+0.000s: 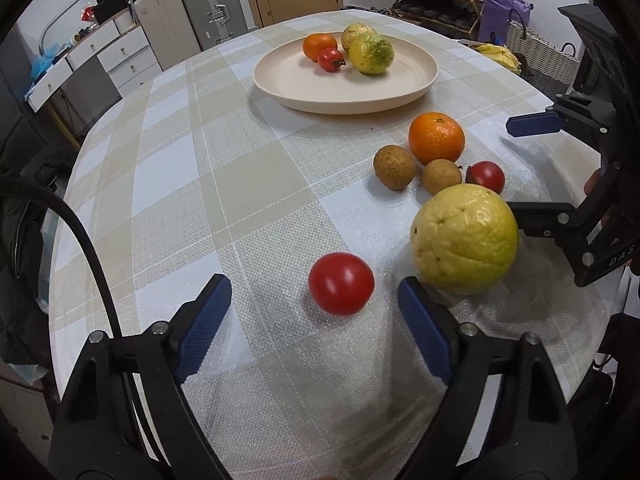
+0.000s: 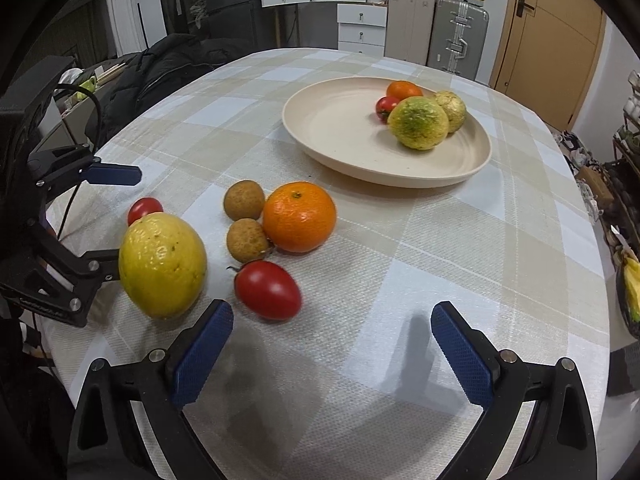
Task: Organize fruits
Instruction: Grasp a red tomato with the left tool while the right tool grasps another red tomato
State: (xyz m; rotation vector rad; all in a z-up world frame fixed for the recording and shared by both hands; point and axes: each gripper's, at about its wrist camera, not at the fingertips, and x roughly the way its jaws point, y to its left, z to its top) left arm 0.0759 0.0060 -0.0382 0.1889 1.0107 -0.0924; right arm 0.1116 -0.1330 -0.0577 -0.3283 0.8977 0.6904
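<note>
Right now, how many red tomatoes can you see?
3: one tomato on the plate, one tomato by the right tongs, and one tomato in front of the left tongs. More could be hidden behind the bigger fruits.

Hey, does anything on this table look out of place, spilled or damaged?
Nothing spilled or damaged. Six fruits still sit loose on the tablecloth rather than on the plate: an orange, a yellow citrus, two tomatoes and two small brown fruits.

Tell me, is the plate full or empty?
Partly full: the plate holds a tangerine, tomato and two yellow-green fruits; half is bare.
</note>
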